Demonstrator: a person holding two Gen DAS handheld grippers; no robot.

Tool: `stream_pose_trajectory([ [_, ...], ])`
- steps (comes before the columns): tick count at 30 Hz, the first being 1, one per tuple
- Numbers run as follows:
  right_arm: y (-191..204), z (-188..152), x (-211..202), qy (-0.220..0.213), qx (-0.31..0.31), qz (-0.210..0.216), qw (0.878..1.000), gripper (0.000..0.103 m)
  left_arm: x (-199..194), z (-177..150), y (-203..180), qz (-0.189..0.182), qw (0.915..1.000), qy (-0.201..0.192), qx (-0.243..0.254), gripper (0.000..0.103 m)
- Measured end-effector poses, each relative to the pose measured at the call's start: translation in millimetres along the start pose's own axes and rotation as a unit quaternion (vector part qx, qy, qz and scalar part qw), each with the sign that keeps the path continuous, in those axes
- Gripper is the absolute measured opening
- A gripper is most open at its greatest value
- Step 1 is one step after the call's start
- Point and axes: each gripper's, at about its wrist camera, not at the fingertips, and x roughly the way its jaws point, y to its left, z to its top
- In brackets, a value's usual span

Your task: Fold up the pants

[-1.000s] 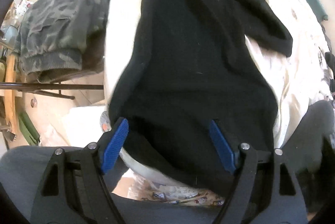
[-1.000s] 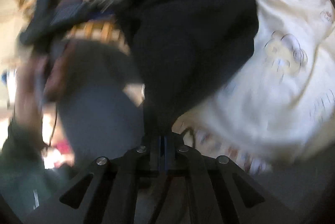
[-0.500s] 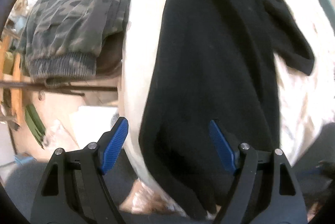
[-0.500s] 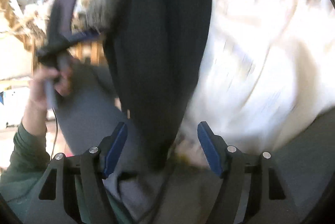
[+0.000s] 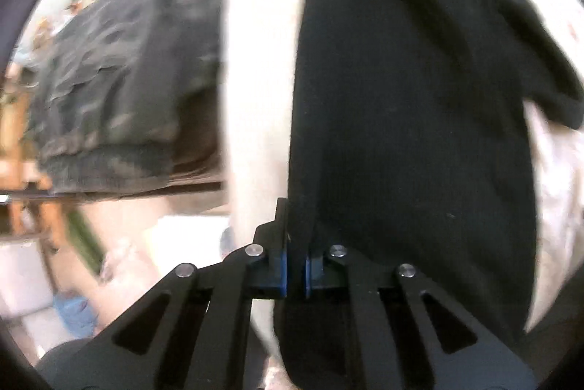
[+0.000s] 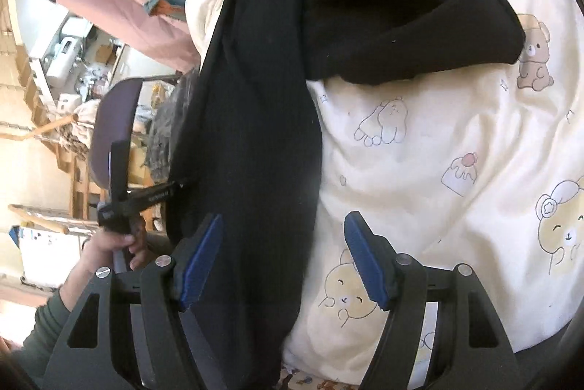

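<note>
jaws of the left gripper (image 5: 295,271) pinch the near edge of the black pants (image 5: 408,120), while those of the right gripper (image 6: 283,258) stand wide apart, empty, straddling one pant leg. beyond, the pants lie stretched along a cream bedspread (image 6: 419,153) printed with bears; a camouflage garment (image 5: 120,69) hangs alongside.

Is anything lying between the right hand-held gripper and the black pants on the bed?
Nothing visible does. The right hand-held gripper stands open directly over the black pants, whose near leg runs between its fingers on the cream printed bedcover.
</note>
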Motion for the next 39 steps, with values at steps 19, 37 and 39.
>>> stream_pose_trajectory([
  [19, -15.3, 2.8, -41.5, -0.082, 0.043, 0.049, 0.994, 0.072, -87.8, 1.7, -36.3, -0.001, 0.9963, -0.076, -0.040, 0.079],
  [37, -40.1, 18.4, -121.2, -0.179, 0.034, -0.019, 0.983, 0.072, -202.3, 43.9, -178.0, -0.139, 0.9589, -0.247, 0.014, 0.092],
  [39, -55.9, 30.7, -131.3, -0.193, 0.061, -0.036, 0.979, 0.074, -180.7, 49.2, -176.9, -0.132, 0.9591, -0.250, 0.016, 0.092],
])
